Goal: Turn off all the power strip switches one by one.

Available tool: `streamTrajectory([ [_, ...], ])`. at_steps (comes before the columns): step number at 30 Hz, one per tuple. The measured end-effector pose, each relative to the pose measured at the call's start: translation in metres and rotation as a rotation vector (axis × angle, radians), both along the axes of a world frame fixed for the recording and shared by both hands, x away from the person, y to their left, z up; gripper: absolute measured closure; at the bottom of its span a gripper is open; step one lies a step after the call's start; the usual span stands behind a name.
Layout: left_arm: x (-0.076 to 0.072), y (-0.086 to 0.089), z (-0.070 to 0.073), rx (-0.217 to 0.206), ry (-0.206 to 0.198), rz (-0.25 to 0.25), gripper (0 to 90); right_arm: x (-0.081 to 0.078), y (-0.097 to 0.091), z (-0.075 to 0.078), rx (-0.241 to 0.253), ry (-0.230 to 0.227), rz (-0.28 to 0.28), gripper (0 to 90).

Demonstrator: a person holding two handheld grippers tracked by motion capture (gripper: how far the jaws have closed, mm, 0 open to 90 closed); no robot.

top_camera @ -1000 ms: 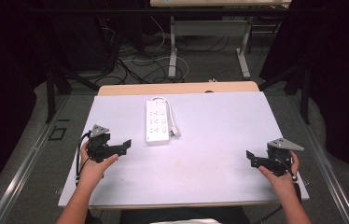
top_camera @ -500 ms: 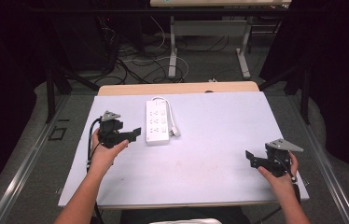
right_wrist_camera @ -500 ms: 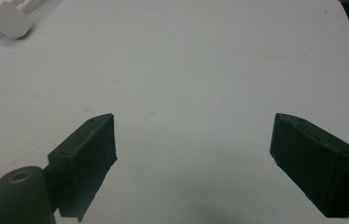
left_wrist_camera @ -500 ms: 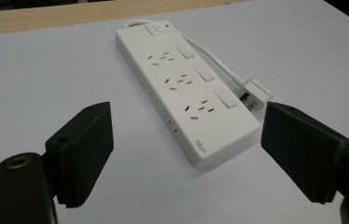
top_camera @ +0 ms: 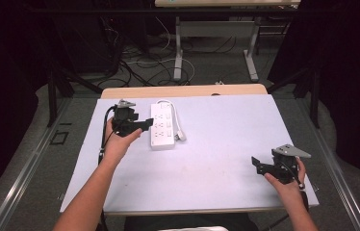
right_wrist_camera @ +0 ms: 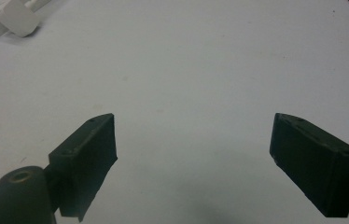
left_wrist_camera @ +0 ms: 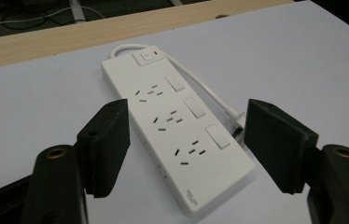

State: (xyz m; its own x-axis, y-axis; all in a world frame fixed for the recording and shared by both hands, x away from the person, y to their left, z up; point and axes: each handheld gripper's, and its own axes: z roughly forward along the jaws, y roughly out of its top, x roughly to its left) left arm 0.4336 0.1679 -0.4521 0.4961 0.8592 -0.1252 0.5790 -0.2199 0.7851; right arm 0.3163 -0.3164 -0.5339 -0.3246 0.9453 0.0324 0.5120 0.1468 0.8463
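the white power strip [top_camera: 162,126] lies flat on the pale tabletop [top_camera: 226,144], toward its far left part, with its long side running away from the person. in the left gripper view the power strip [left_wrist_camera: 177,126] shows a round switch with a small red light at its far end, three groups of sockets down its length and a rocker switch beside each group. its white cable [left_wrist_camera: 205,91] leaves the far end, loops round and runs along the strip's side to a plug [left_wrist_camera: 238,128] that rests on the tabletop just beside the strip.

the left gripper [top_camera: 145,123] is held in the person's left hand [top_camera: 118,142] just beside the strip's left edge, its jaws pointing toward the strip. in its own view the left gripper [left_wrist_camera: 186,140] has its jaws apart, one on each side of the strip's near half. they have just been closing, yet neither pad touches the strip and nothing is gripped; the strip sits in the gap, lower and farther than the pads.

the right gripper [top_camera: 256,165] is in the person's right hand [top_camera: 286,185] near the right front corner of the tabletop, well apart from the strip. in its own view the right gripper [right_wrist_camera: 193,154] has its jaws wide open over bare tabletop with nothing between them. a corner of the white strip and its plug [right_wrist_camera: 18,18] shows at the top left of that view. beyond the tabletop's far wooden edge [top_camera: 183,90], cables [top_camera: 139,67] lie on the dark floor.
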Motion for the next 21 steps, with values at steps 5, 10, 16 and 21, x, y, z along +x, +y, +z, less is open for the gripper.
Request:
streamTrajectory([
  [5, 0.013, -0.006, 0.004, 0.008, -0.009, 0.007, 38.6, -0.002, 0.001, -0.002, -0.003, -0.003, -0.005, 14.0],
  [10, 0.029, -0.016, 0.003, 0.001, -0.004, 0.004, 39.5, -0.003, -0.001, -0.002, 0.003, 0.000, -0.006, 14.0],
  [16, 0.041, -0.023, 0.001, 0.005, -0.004, 0.011, 39.4, -0.004, -0.001, -0.004, -0.007, -0.004, -0.016, 14.0],
  [21, 0.052, -0.026, 0.001, 0.008, 0.006, 0.032, 39.4, -0.004, 0.000, -0.005, 0.002, 0.010, -0.014, 14.0],
])
